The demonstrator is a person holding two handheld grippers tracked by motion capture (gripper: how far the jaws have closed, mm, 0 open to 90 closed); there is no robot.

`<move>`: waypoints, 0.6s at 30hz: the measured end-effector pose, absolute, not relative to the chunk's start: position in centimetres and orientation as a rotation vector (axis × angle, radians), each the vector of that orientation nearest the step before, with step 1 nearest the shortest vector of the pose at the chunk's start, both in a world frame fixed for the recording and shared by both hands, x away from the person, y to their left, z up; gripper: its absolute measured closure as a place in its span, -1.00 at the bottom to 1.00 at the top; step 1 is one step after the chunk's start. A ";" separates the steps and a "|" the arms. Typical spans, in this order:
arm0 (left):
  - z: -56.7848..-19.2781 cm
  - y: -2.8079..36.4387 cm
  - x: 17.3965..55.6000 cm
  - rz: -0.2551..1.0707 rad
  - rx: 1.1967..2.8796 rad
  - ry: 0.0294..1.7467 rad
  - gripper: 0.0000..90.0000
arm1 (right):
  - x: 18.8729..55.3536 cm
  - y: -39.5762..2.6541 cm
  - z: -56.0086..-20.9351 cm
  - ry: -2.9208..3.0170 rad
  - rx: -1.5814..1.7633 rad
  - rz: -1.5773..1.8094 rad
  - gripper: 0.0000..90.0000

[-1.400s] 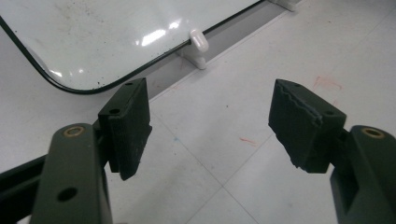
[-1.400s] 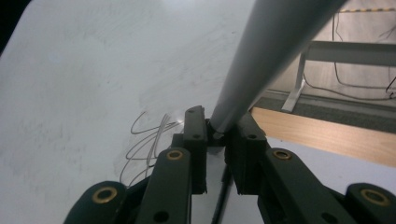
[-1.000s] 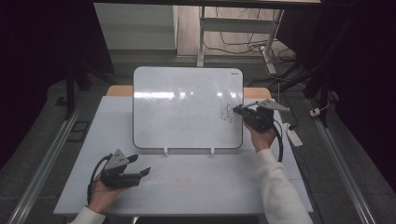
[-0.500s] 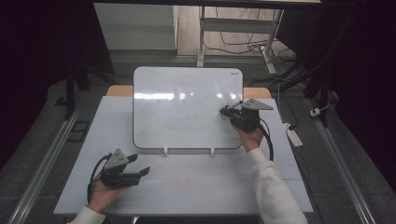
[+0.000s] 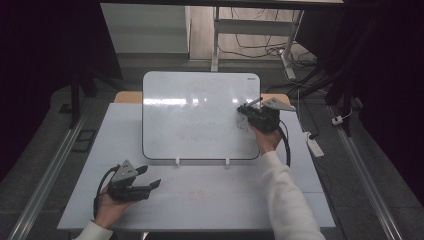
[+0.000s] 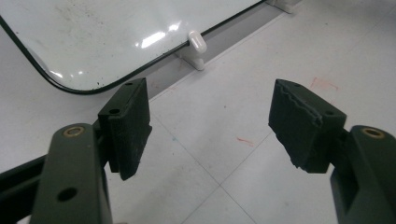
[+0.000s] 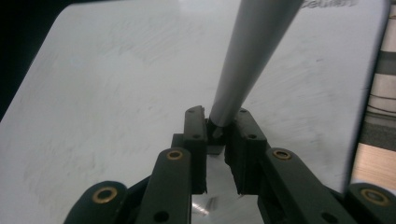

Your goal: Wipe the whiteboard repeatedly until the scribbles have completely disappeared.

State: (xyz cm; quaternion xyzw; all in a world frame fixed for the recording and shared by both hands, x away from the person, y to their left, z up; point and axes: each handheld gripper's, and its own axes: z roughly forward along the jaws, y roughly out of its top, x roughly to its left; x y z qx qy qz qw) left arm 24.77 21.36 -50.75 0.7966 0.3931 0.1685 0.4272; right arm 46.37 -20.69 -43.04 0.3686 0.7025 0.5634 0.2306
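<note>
Marker (image 7: pixel 252 60) sits clamped between the jaws of our right claw (image 5: pixel 246 109), its grey barrel rising up and away from the pads toward the top edge of the board. In the right gripper view the two jaws stand close together, pinching the thin end of the marker, so we judge the hold firm. Just past the jaws lies the whiteboard (image 5: pixel 200 117), propped upright on two small white feet (image 6: pixel 198 43) at the back half of the table (image 5: pixel 225 200); beside the claw tip there are faint dark scribbles (image 5: pixel 242 124) on the board's right side.

Our left claw (image 5: pixel 150 178) rests low on the table, well apart from the right one. Its jaws stand wide apart with nothing between them; ahead of them we see bare table and, farther on, the lower rounded corner of the board.

We judge the step in hand to be working on the board with the marker, at its right part. The next move calls for keeping the grip tight, holding the marker steady against the surface, and not pushing so hard that the board tips back on its feet.
</note>
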 end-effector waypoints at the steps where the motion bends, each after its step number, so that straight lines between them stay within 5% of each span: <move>1: -50.8 21.4 24.8 0.419 1.990 0.983 -0.33 | 46.4 -20.7 -43.0 1.936 1.019 1.552 0.73; 18: -50.9 21.2 25.0 0.413 2.004 0.980 -0.33 | 44.2 -21.4 -44.5 2.043 0.952 1.491 0.73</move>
